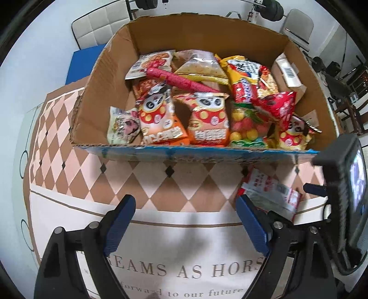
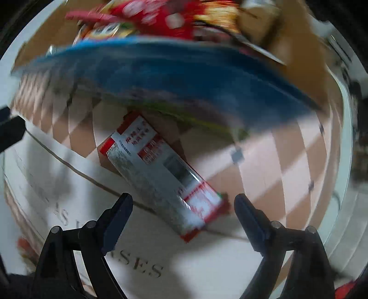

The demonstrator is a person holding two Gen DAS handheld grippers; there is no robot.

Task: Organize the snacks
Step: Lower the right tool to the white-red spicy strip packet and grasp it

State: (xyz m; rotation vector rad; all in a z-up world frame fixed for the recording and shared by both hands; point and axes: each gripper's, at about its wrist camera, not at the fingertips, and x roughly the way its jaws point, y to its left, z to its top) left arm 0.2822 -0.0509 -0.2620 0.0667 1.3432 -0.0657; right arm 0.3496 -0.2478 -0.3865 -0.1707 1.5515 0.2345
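Right gripper [image 2: 183, 202] is pointing down at the surface [image 2: 264, 149], jaws standing wide apart, nothing between the pads. A red-and-white snack packet [image 2: 158, 177] is lying flat and diagonal on the diamond-patterned cloth [image 2: 287, 165], just ahead of the fingertips. The cardboard box [image 2: 184, 76], blue-sided and full of snack bags [image 2: 161, 20], is sitting beyond it. View is heavily motion-blurred.

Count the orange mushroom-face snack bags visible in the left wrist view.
3 in the cardboard box: one at front left, one at front centre, one in the front right corner, partly covered. More may lie beneath the pile.
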